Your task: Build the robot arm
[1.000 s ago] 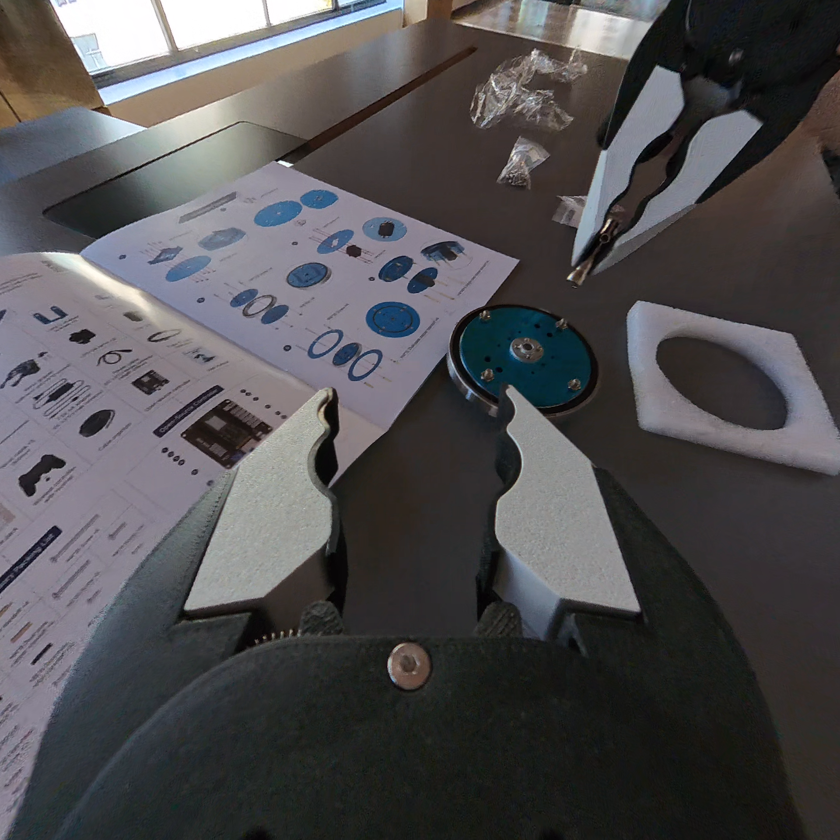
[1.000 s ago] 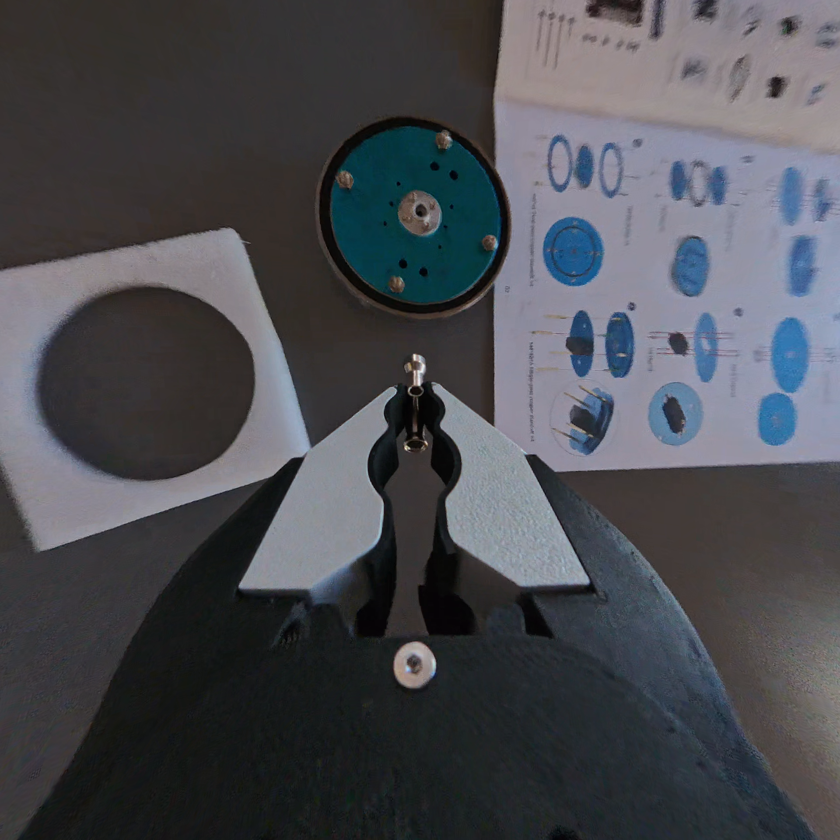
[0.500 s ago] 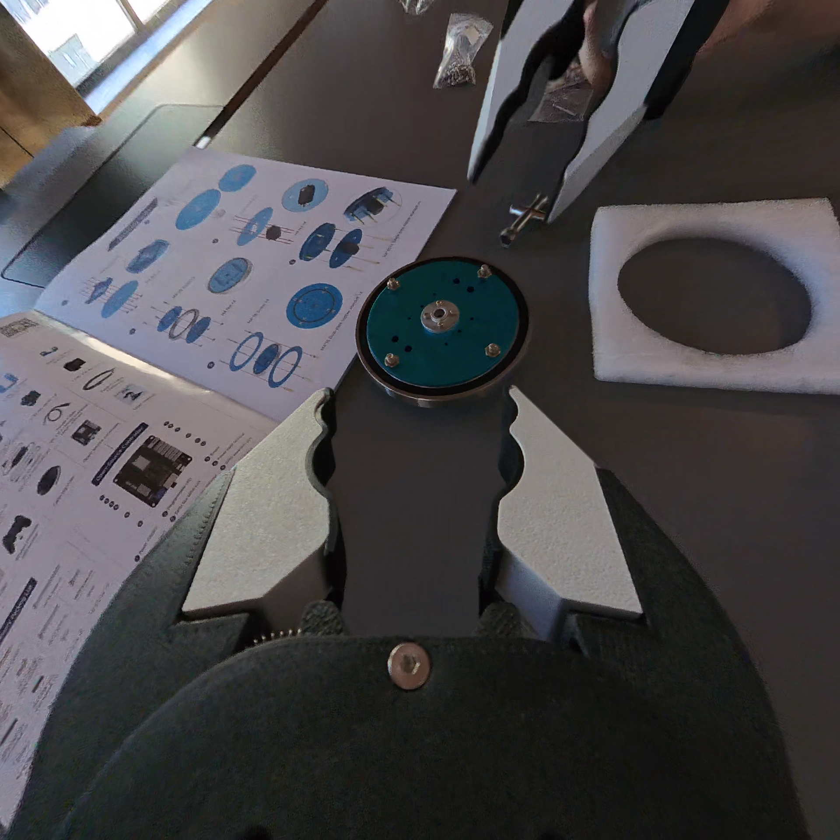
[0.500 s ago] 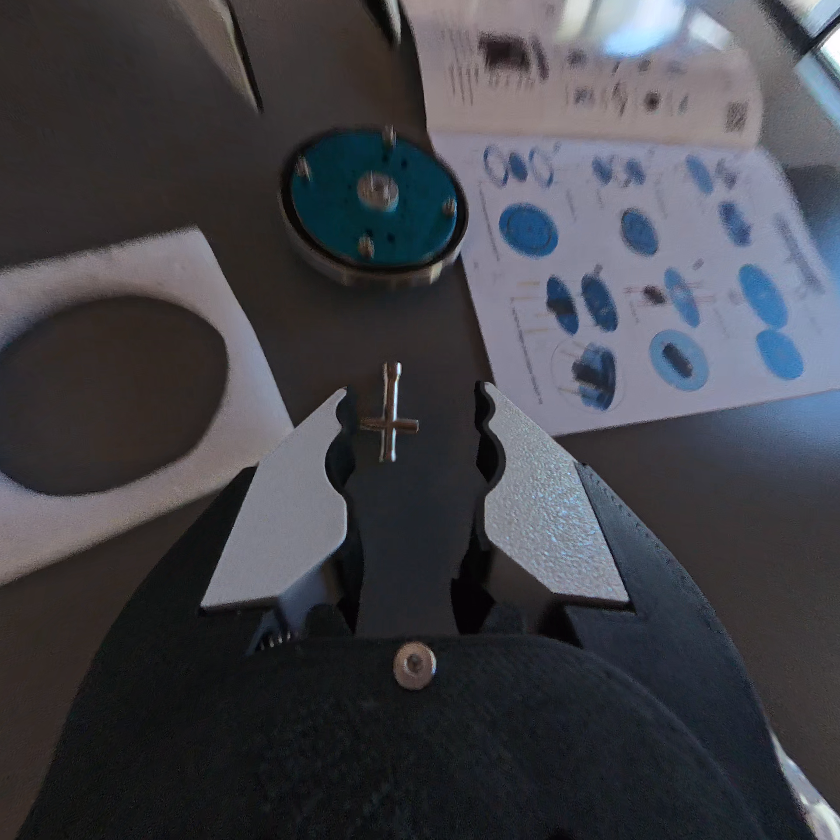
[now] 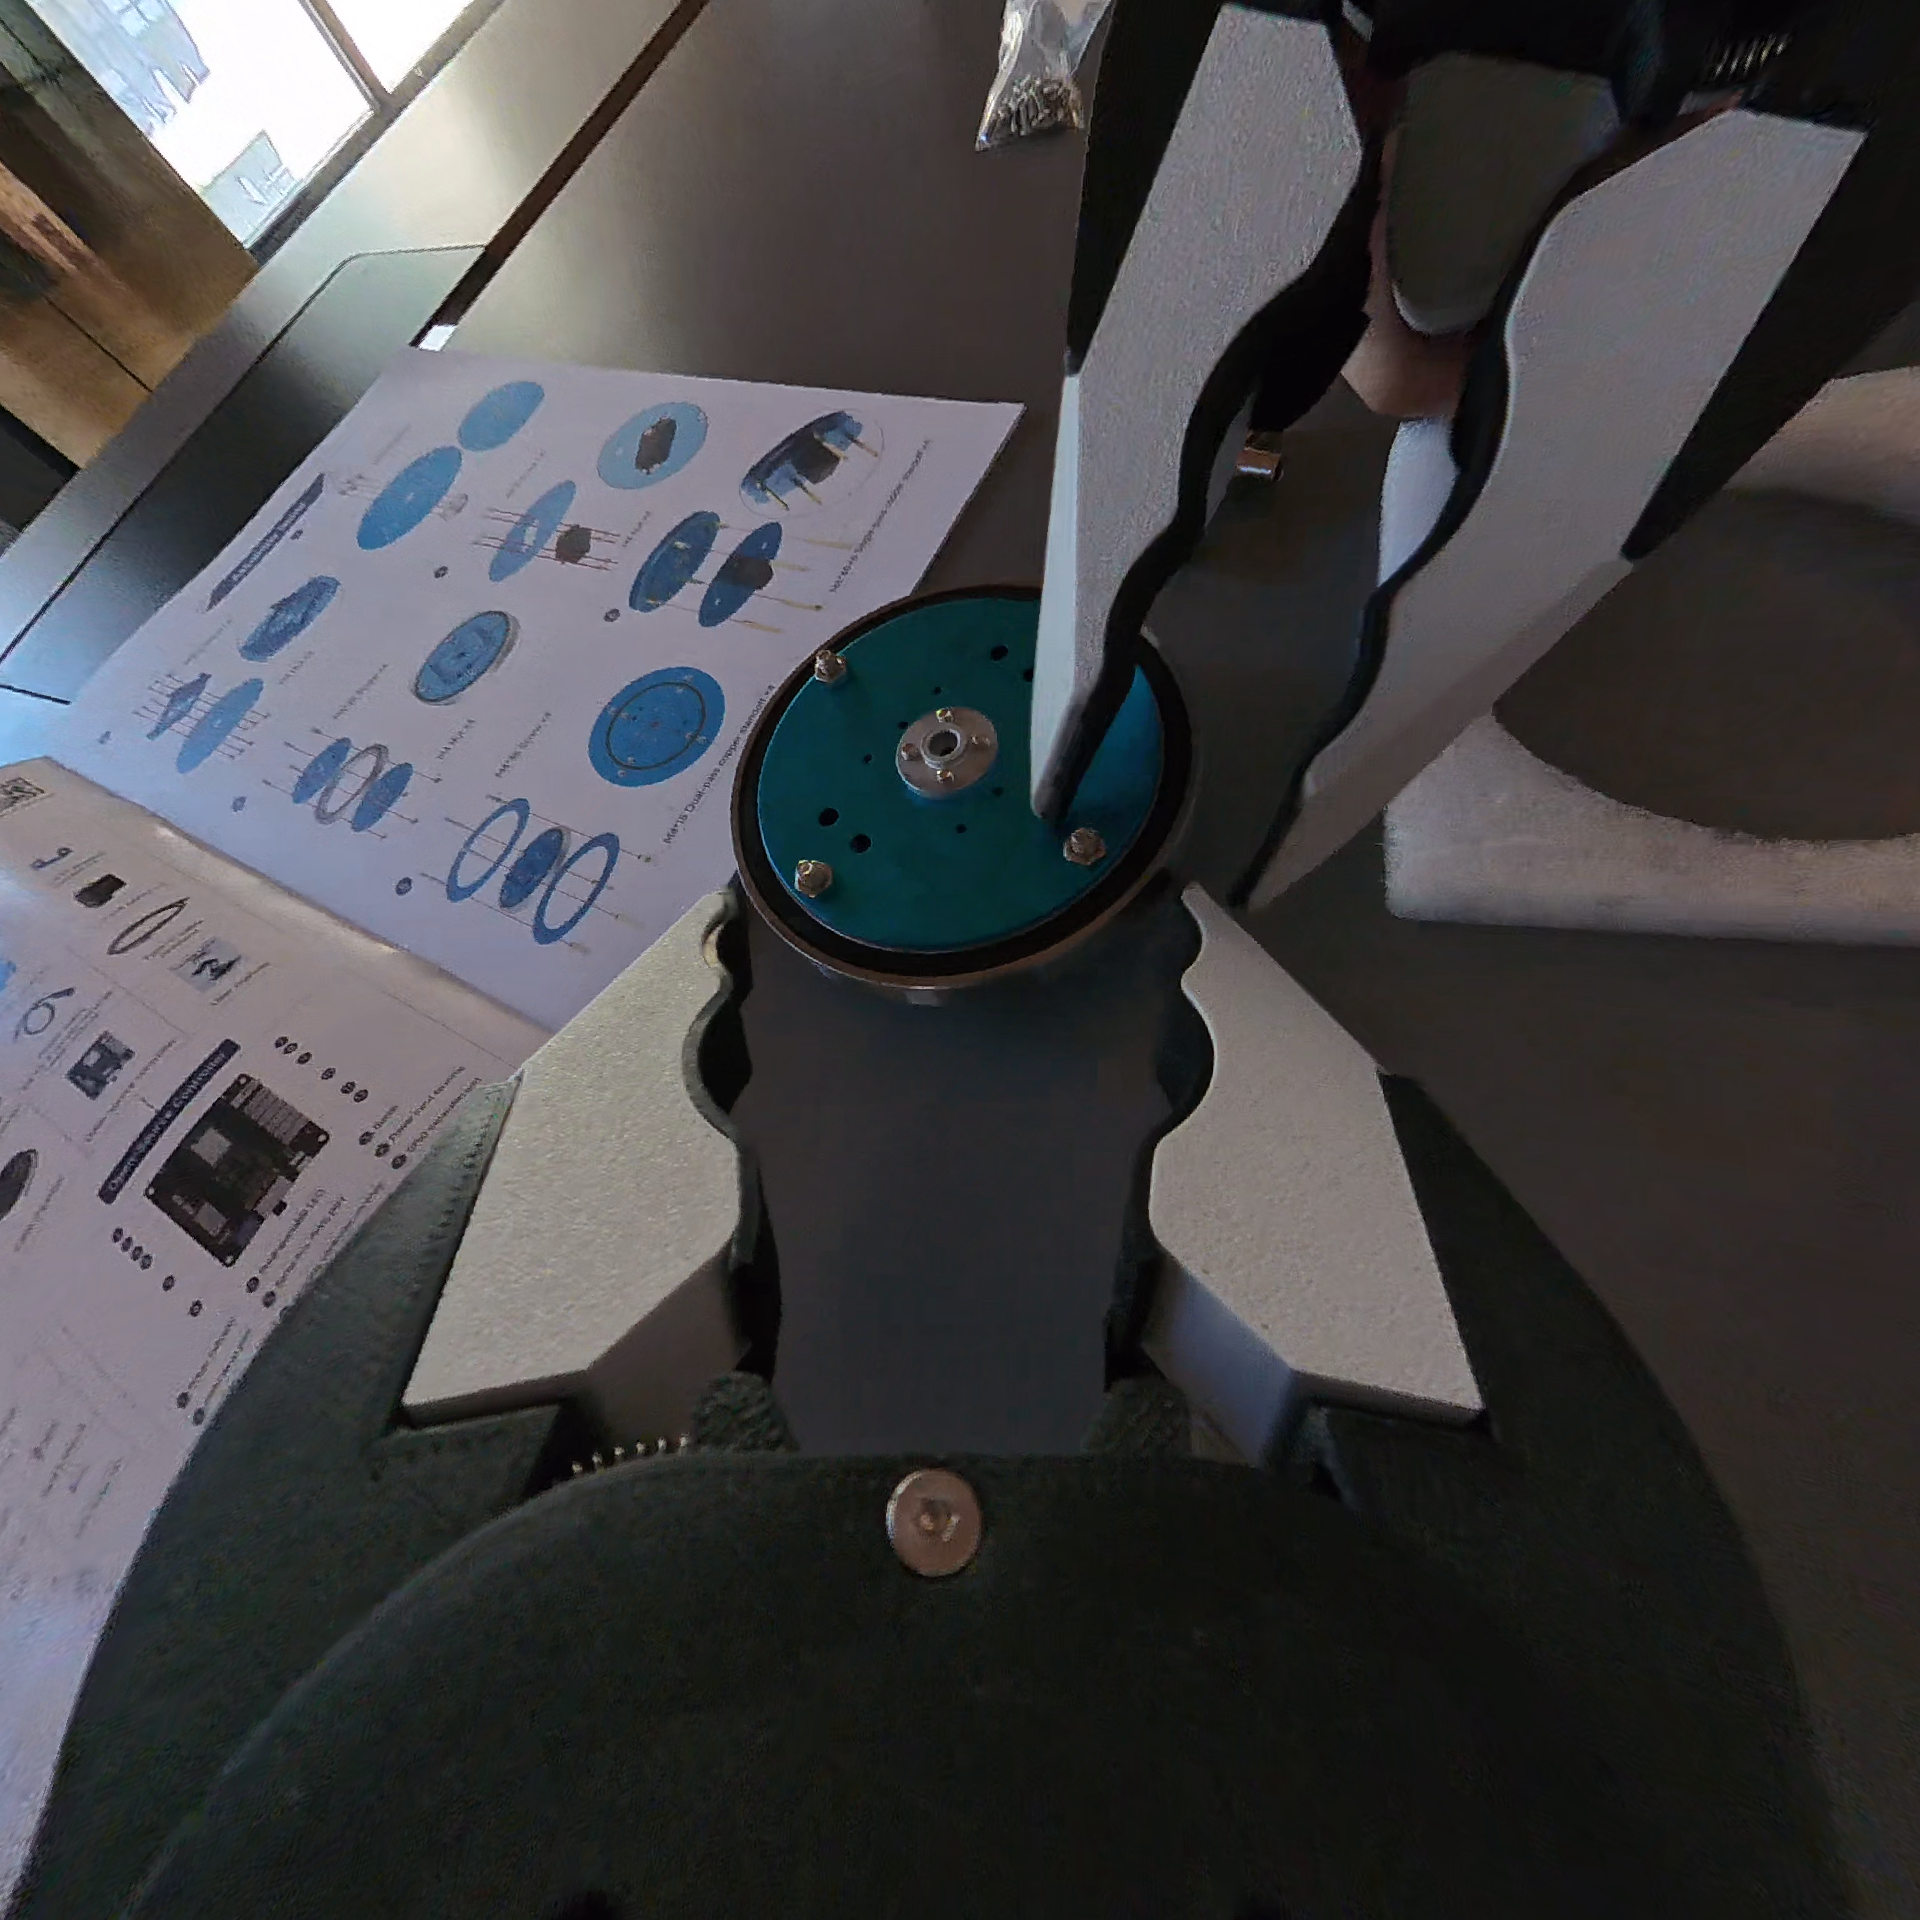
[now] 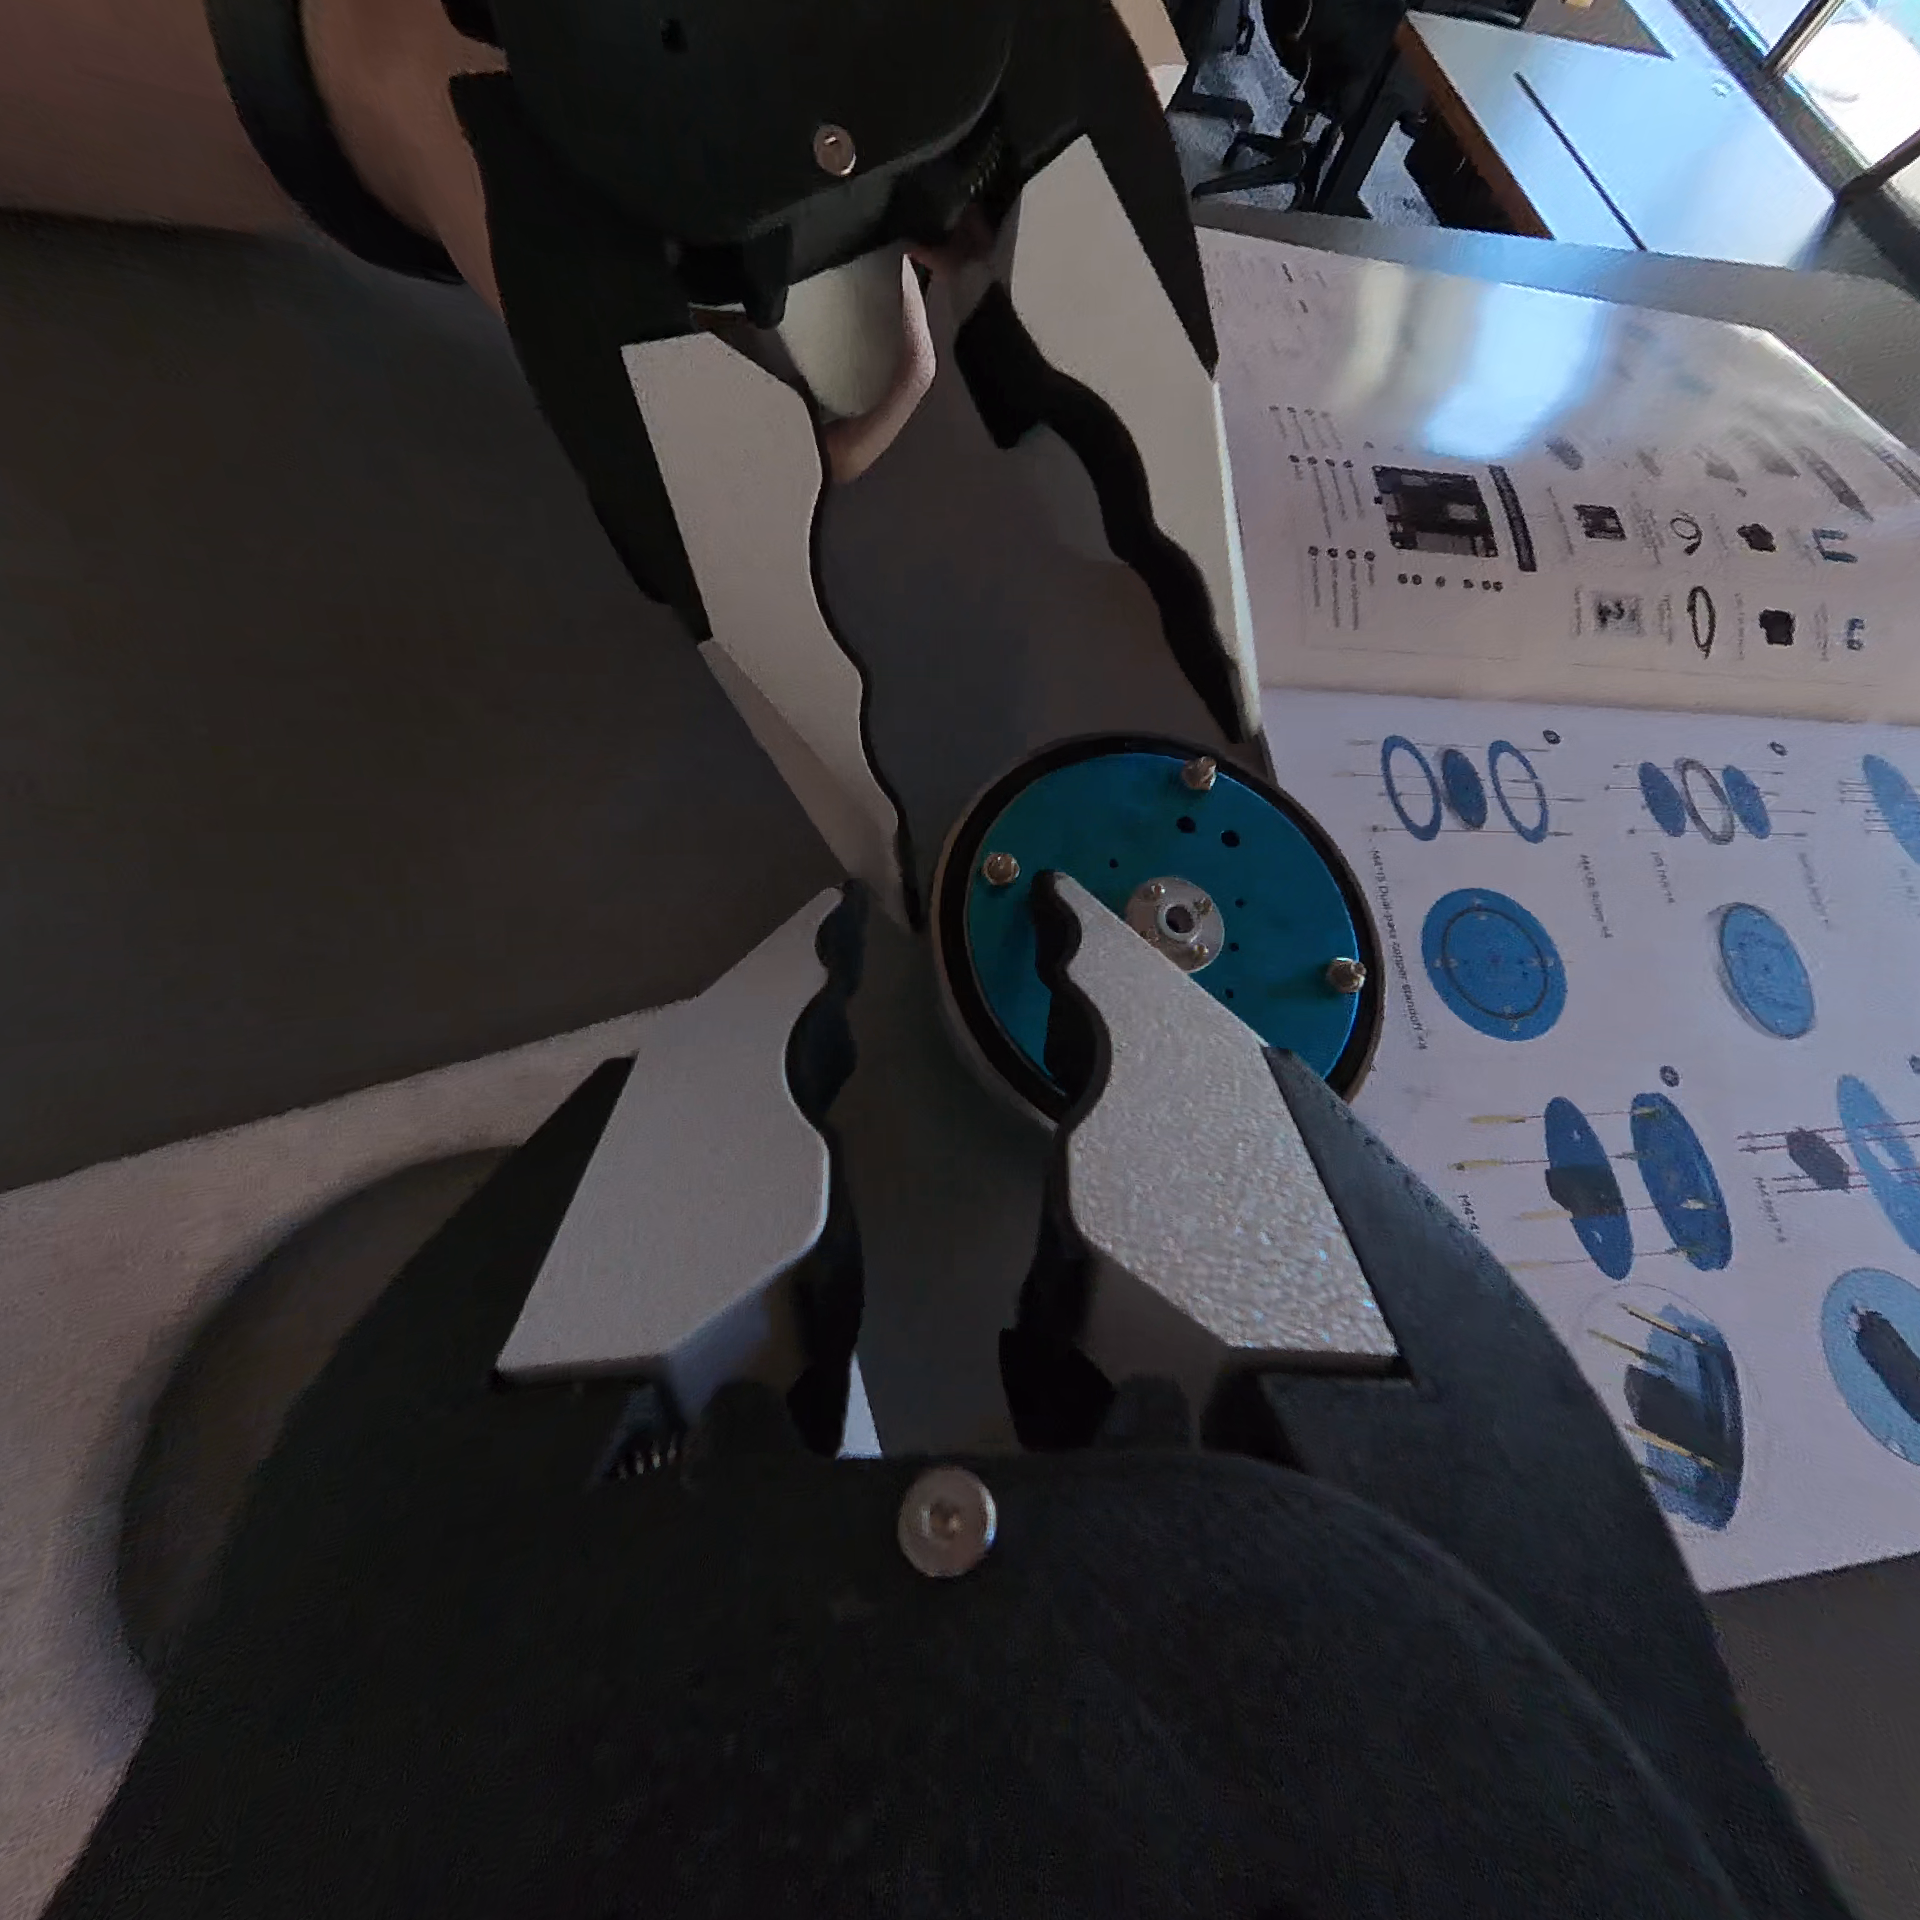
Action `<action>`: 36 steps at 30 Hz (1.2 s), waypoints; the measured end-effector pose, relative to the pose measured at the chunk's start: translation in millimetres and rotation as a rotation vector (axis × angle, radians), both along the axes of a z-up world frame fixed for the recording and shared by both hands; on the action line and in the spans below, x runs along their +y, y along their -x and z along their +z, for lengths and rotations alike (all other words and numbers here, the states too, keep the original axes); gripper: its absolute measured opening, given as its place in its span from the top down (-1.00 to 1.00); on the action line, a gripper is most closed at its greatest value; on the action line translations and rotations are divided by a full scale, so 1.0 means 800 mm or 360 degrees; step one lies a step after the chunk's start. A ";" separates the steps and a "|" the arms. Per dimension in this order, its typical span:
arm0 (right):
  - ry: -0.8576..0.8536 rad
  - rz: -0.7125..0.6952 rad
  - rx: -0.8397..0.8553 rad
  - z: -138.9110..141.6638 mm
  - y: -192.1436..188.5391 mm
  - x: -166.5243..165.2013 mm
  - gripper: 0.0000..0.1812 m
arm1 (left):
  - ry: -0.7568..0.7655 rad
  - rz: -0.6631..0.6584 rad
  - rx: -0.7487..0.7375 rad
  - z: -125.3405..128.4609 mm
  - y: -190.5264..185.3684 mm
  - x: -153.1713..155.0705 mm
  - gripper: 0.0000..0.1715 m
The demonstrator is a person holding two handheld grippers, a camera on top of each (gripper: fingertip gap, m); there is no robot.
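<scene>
A: Left gripper [image 5: 961, 914], jaws wide, nothing between them. Its two fingertips straddle the near edge of the blue disc [image 5: 935, 831], one on either side, close by the rim; whether they touch it I cannot tell.

B: Right gripper [image 6: 945, 894], jaws also spread wide and empty. In its own view the right-hand finger [image 6: 1174, 1049] overlaps the disc [image 6: 1247, 862], tip over the blue face just beside the silver hub [image 6: 1174, 920]; the other finger sits off the rim, over bare table.

A: From the left wrist view that right gripper [image 5: 1153, 842] comes down from the upper right of the frame, one tip on or just above the disc, the other outside it.

B: Count the hardware?

A: One disc, one central hub, three standoffs visible in the left wrist view: [image 5: 829, 665], [image 5: 812, 878], [image 5: 1083, 844].

B: Outward: one white foam frame [image 5: 1621, 862] at the right edge, with a round cut-out. Two printed sheets on the left, the diagram sheet [image 5: 520, 582] nearly touching the disc, the parts sheet [image 5: 156, 1101] lower left.

A: One small bag of screws [image 5: 1029, 99] at the top centre. All on the dark table [image 5: 1621, 1143].
</scene>
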State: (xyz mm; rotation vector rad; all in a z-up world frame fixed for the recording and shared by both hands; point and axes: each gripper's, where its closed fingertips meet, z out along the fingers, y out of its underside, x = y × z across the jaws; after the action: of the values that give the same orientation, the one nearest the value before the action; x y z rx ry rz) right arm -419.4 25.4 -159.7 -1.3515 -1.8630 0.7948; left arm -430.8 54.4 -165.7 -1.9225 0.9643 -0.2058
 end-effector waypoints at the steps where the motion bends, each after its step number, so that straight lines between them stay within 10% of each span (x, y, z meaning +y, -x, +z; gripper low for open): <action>1: -0.0011 0.0007 0.0008 -0.001 0.000 -0.001 0.64 | 0.0003 -0.0013 0.0004 -0.001 -0.002 -0.002 0.12; 9: -0.0166 0.0095 0.0066 0.008 -0.007 -0.015 0.99 | -0.0027 -0.0036 0.0042 -0.002 -0.005 -0.003 0.17; 17: -0.0083 -0.0017 0.0045 0.006 0.004 -0.001 0.63 | -0.0027 -0.0027 0.0062 -0.004 -0.004 -0.002 0.17; 25: 0.0033 -0.0043 -0.0010 0.000 0.002 0.000 0.63 | -0.0049 -0.0027 0.0081 -0.003 -0.005 -0.001 0.18; 29: -0.0011 0.0006 -0.0003 0.004 -0.007 -0.006 1.00 | -0.0047 -0.0024 0.0075 -0.003 -0.005 -0.001 0.18; 36: 0.0018 -0.0057 0.0008 0.003 0.001 0.004 0.71 | -0.0045 -0.0025 0.0057 -0.001 -0.005 -0.002 0.20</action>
State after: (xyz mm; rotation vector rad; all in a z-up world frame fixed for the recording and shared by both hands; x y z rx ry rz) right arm -420.4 28.5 -157.4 -1.3847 -1.8280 0.7911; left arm -426.9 53.1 -166.9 -1.8994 1.0008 -0.1667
